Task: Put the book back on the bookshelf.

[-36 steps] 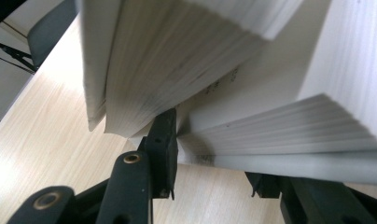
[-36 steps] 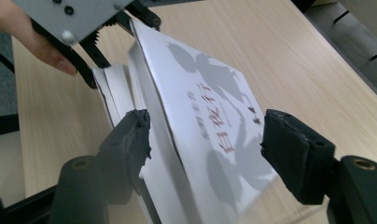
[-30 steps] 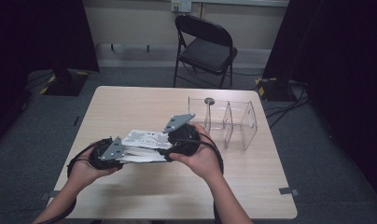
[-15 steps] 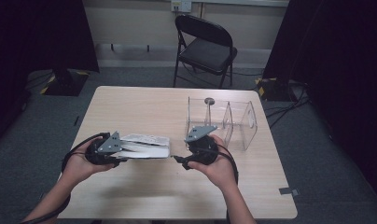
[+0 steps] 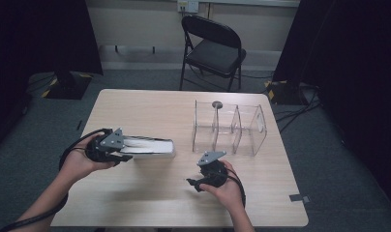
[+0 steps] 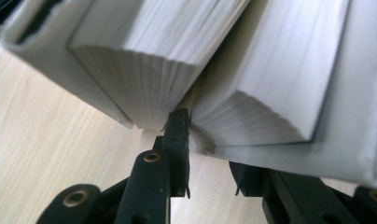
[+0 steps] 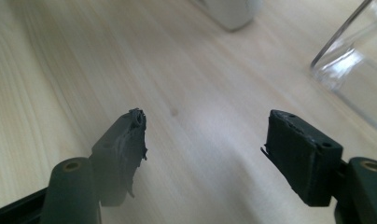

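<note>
A thick white book (image 5: pixel 150 147) lies flat at the left of the wooden table (image 5: pixel 150 203). My left gripper (image 5: pixel 128 151) is shut on its near end, and its jaws have just closed further on it. In the left gripper view one jaw sits between two fanned blocks of pages (image 6: pixel 144 70) and the other lies under the outer block, with my left gripper (image 6: pixel 207 154) pressing that block. My right gripper (image 5: pixel 193 183) is low over the table at the front right, apart from the book. Its jaws stand open with nothing between them (image 7: pixel 205 144).
A clear plastic organizer (image 5: pixel 230 128) with three compartments stands at the back right, and its corner (image 7: pixel 350 70) is near my right gripper. A small dark round thing (image 5: pixel 217 104) sits at its back edge. A black folding chair (image 5: pixel 213 48) stands behind the table.
My right gripper let go of the book and moved right and down toward the table's front. The splayed book has closed flat. The left gripper stays on the book's end.
</note>
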### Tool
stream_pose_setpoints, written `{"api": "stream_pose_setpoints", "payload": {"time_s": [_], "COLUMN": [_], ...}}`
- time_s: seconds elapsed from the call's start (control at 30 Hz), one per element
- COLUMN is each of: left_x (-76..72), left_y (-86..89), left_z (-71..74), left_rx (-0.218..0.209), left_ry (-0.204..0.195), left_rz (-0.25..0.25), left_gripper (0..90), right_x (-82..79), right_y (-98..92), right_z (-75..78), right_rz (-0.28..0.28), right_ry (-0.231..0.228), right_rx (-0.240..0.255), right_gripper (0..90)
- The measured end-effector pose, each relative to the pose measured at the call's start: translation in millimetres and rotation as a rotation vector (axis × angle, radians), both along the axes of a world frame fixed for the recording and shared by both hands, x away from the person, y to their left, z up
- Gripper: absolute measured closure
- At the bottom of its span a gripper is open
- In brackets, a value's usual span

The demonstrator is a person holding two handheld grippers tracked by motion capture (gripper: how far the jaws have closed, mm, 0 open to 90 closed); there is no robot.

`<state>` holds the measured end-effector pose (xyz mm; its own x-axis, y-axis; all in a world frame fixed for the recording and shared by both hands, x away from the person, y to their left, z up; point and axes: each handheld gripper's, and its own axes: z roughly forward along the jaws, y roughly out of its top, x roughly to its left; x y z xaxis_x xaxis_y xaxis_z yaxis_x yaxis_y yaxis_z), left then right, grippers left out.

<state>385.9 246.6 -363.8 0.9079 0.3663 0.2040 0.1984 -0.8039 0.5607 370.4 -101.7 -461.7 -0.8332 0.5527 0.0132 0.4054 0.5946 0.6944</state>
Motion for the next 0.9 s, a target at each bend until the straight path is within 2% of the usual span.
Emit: {"api": "stream_pose_setpoints", "payload": {"time_s": [0.17, 0.4, 0.57, 0.7, 0.83, 0.9], "left_x": [5.6, 5.5, 2.4, -0.9, -3.2, -5.2], "left_y": [0.4, -0.7, -1.5, -0.5, 0.9, 0.9], "left_z": [2.2, 3.7, 3.5, 5.3, 6.3, 7.8], "left_rx": [-0.005, 0.009, 0.014, 0.021, 0.013, 0.024], "left_ry": [0.027, 0.025, 0.017, 0.031, 0.035, 0.032], "left_rz": [0.002, 0.004, -0.009, -0.014, -0.014, -0.018], "left_gripper": [71.0, 71.3, 71.4, 71.4, 71.9, 72.3], "right_x": [-2.9, -2.5, -3.3, -5.3, -5.2, -5.4], "right_y": [-4.2, -7.2, -9.1, -8.0, -7.7, -7.7], "right_z": [-18.0, -29.7, -33.3, -39.1, -39.1, -39.1], "right_rz": [-0.020, -0.038, -0.052, -0.050, -0.052, -0.055], "right_ry": [0.015, 0.000, -0.010, -0.036, -0.038, -0.033], "right_rx": [-0.017, -0.037, -0.006, 0.034, 0.033, 0.033], "right_gripper": [27.2, 23.4, 20.1, 13.2, 13.0, 13.0]}}
